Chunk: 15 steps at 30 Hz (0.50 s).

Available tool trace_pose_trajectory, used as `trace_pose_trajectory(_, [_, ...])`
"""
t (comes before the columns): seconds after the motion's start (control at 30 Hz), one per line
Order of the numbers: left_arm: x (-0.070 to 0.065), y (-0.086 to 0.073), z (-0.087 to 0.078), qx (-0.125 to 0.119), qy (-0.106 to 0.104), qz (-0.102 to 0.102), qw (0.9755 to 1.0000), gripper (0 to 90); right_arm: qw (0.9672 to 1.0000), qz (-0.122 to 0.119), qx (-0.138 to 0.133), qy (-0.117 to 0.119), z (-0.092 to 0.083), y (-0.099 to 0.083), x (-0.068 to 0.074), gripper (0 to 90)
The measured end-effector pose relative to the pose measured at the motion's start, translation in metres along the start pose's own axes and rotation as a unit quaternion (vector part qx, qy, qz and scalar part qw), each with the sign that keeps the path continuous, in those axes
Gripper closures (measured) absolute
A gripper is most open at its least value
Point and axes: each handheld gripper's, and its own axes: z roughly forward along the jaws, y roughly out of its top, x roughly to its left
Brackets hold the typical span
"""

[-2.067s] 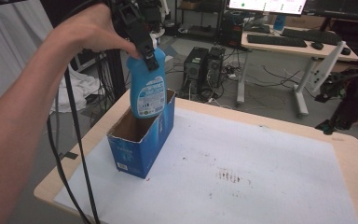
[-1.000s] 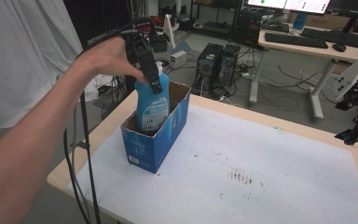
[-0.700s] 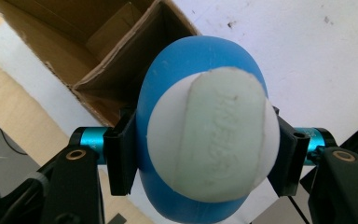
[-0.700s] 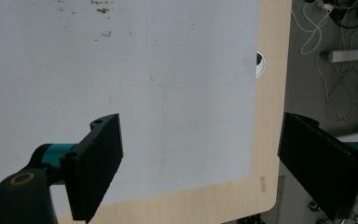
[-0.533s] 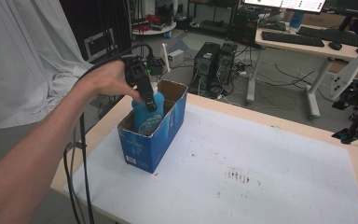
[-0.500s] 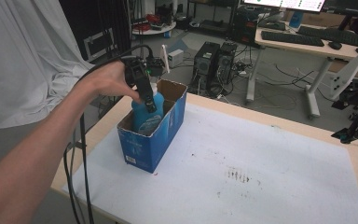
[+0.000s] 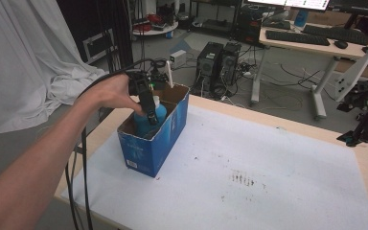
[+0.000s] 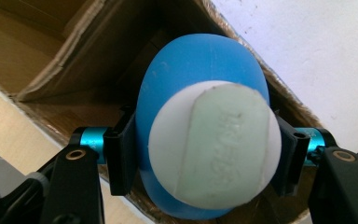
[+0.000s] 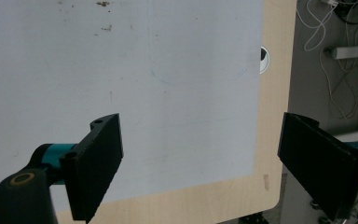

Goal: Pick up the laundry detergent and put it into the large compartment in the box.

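The blue bottle (image 7: 149,120) stands upright inside the open blue cardboard box (image 7: 159,143), sunk far enough that only its shoulders and white cap (image 8: 214,144) rise near the box rim. Its long axis runs straight up and down, in line with the left gripper (image 7: 148,108), which comes at it from directly above. In the left gripper view the two black jaws sit on opposite sides of the bottle just under the cap, pads (image 8: 121,156) pressed against the blue plastic, so the bottle is clamped at its neck. The brown inner walls of the box (image 8: 65,51) surround it, with the bottle toward the box's near end.

The coming move appears to be the release: the bottle hangs directly below the fingers, so the jaws would need to spread sideways and the hand lift straight up to clear the cap without tipping the bottle.

The right gripper (image 9: 200,168) hovers well apart over the white table mat (image 9: 168,70), near the table's wooden edge (image 9: 270,116), its jaws spread wide and empty. The left hand (image 7: 108,93) is plainly the nearer one.
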Motion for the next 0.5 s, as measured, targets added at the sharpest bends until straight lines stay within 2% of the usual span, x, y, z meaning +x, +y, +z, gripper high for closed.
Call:
trace_pose_trajectory(0.37, [-0.001,-0.002,0.017,0.014,-0.003,0.009,0.9999,37.9,1.0,0.0,0.002,0.003,0.003,-0.001,0.0,13.2])
trace_pose_trajectory(0.43, [0.0,-0.002,0.018,0.005,-0.003,0.008,1.0,37.8,1.0,-0.002,0.001,0.003,0.004,-0.001,-0.001,13.2])
trace_pose_trajectory(0.5, [-0.001,-0.002,0.018,0.007,-0.002,0.009,0.9999,37.9,1.0,-0.001,0.002,0.004,0.004,-0.001,-0.001,13.2])
